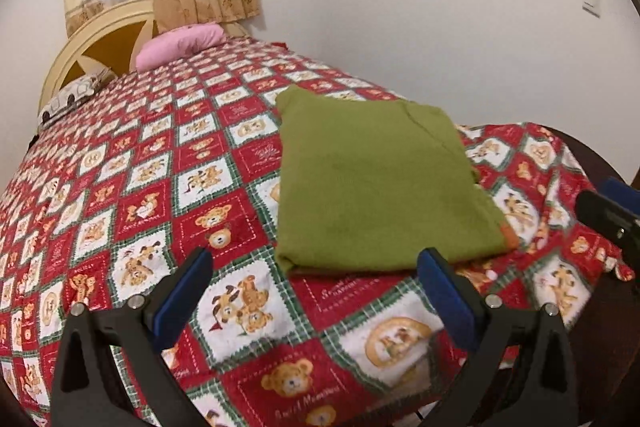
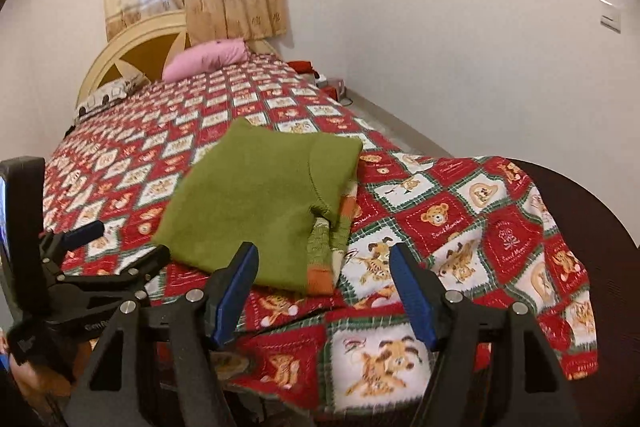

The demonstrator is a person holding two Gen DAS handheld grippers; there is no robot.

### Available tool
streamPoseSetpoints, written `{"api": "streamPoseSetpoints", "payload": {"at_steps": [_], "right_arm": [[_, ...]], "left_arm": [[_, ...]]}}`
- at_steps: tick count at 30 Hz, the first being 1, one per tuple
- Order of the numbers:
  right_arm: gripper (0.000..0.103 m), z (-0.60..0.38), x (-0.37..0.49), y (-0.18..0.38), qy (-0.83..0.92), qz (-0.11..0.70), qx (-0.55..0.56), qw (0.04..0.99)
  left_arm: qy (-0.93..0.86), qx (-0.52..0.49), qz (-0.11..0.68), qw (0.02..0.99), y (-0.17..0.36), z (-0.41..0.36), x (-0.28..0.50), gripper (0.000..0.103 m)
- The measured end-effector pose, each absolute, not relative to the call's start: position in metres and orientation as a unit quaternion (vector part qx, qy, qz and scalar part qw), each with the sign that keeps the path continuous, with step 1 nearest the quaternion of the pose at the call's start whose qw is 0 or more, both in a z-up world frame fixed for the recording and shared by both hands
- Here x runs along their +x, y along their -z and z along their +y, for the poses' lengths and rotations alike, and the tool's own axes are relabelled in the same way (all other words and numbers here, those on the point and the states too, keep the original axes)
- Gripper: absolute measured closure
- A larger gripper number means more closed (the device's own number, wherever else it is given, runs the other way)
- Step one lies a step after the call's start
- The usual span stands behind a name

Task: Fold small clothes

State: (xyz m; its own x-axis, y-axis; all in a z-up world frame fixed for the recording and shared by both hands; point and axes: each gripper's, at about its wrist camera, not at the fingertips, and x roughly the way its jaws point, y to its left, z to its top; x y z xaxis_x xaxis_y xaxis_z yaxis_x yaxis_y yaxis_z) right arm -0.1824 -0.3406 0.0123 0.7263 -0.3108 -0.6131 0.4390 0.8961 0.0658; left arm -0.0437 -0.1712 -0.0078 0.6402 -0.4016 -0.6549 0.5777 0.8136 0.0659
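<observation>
A small green sweater (image 1: 380, 183) lies folded into a flat rectangle on the red teddy-bear bedspread (image 1: 160, 167). An orange cuff shows at its near right corner. In the right wrist view the sweater (image 2: 256, 199) shows a striped sleeve with an orange cuff at its near right edge. My left gripper (image 1: 316, 271) is open and empty, just short of the sweater's near edge. My right gripper (image 2: 322, 267) is open and empty, near the sweater's near right corner. The left gripper (image 2: 120, 243) also shows at the left of the right wrist view.
A pink pillow (image 1: 180, 47) and a car-print pillow (image 1: 76, 95) lie at the cream headboard (image 1: 100, 39). The white wall (image 1: 440, 7) runs along the bed's right side. The bedspread hangs over the dark footboard (image 2: 592, 227). Small items (image 2: 328, 83) sit on the floor by the wall.
</observation>
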Motion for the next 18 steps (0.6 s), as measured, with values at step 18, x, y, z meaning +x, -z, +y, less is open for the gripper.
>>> {"api": "streamPoseSetpoints", "payload": {"at_steps": [18], "right_arm": [[0.022,-0.29,-0.222,-0.073,0.219,0.163,0.065,0.96]], "left_arm": [[0.284,0.089,0.231,0.926,-0.046,-0.136,-0.087,0.0]]}}
